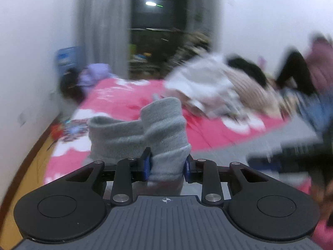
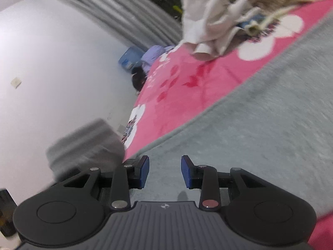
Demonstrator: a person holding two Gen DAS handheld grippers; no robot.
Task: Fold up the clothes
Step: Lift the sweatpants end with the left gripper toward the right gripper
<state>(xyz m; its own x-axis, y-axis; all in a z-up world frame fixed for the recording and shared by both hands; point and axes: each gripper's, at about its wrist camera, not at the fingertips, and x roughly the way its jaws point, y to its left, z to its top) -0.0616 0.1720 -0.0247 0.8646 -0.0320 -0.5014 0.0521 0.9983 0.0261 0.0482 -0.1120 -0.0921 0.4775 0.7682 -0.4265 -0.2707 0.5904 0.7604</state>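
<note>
In the left wrist view, the left gripper [image 1: 167, 167] holds a bunched fold of the grey garment [image 1: 164, 129] between its blue pads [image 1: 147, 169]; the cloth fills the whole gap and the jaws press on it from both sides. The cuff end of the garment stands up above the fingers and a second fold hangs to the left. Beyond it lies the pink bedcover [image 1: 129, 102] with white flowers, mostly free in the middle. A pile of clothes [image 1: 216, 85] in white and beige sits on the right part of the bed, blurred. On the left, the edge of the bed meets a strip of wooden floor [image 1: 31, 160] and then a white wall [image 1: 31, 41]. A grey curtain [image 1: 104, 27] and a dark window [image 1: 160, 20] are at the far end.

In the right wrist view, the right gripper [image 2: 165, 171] has its jaws at a medium gap with nothing pressed between the pads; the grey garment [image 2: 260, 129] lies spread flat under and ahead of them. Its long edge runs diagonally across the pink bedcover [image 2: 183, 91]. The pile of clothes [image 2: 210, 20] is at the top. The white wall [image 2: 62, 62] is on the left, with a blurred grey piece of cloth [image 2: 87, 145] before it.
</note>
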